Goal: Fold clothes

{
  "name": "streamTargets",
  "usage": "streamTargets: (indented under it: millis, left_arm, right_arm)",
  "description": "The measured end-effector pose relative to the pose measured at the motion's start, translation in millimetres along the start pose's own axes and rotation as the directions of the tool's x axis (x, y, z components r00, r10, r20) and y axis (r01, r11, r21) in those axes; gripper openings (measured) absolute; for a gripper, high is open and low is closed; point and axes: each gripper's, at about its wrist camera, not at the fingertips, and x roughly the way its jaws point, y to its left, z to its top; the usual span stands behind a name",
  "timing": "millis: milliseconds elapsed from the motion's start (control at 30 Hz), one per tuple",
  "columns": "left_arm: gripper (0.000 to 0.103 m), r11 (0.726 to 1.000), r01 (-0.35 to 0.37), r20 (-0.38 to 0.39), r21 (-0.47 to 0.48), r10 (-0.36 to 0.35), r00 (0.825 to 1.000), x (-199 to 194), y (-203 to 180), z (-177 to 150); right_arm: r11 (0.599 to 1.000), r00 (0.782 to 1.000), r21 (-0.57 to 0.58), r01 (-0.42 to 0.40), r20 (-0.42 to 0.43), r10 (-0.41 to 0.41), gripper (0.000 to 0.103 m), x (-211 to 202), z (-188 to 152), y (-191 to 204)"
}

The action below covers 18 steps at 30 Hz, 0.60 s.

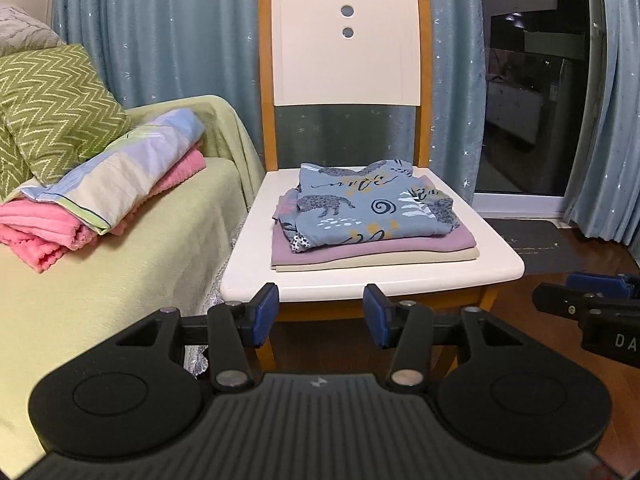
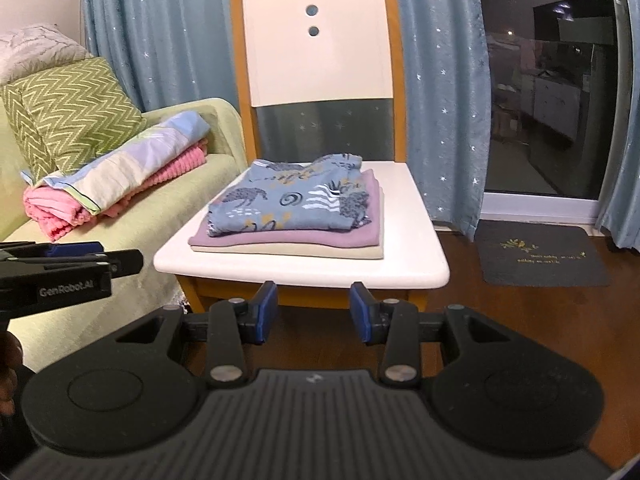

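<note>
Blue-padded left gripper (image 1: 320,314): jaws wide, nothing between them, held short of the chair's front edge. Right gripper (image 2: 313,312): likewise wide and empty, level with its partner and close beside it.
Folded stack: blue leopard-print garment (image 1: 370,204) uppermost, lilac piece (image 1: 360,249) and cream piece (image 1: 384,262) beneath; lies straight ahead of both grippers and above the fingertips, long axis across the view. Neither hand is clearly nearer.
Surface: white chair seat (image 1: 360,280), wood-framed.
Room: green-covered bed (image 1: 100,280) to the left carrying pink and striped folded bedding (image 1: 116,184); blue starred curtain (image 1: 160,40); dark glass door (image 2: 552,100); doormat (image 2: 540,256).
</note>
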Motion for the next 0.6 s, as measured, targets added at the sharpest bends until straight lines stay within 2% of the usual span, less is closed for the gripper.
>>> streamTargets:
  millis: [200, 600]
  left_arm:
    - [0.053, 0.999, 0.015, -0.012, -0.031, -0.015, 1.0, 1.1, 4.0, -1.4]
    - [0.053, 0.999, 0.04, -0.011, -0.033, -0.041, 0.999, 13.9, -8.9, 8.7]
  right_arm:
    - [1.0, 1.0, -0.027, -0.002, -0.002, 0.002, 0.035, -3.4, 1.8, 6.9]
    - [1.0, 1.0, -0.021, 0.023, -0.015, -0.023, 0.035, 0.6, 5.7, -0.7]
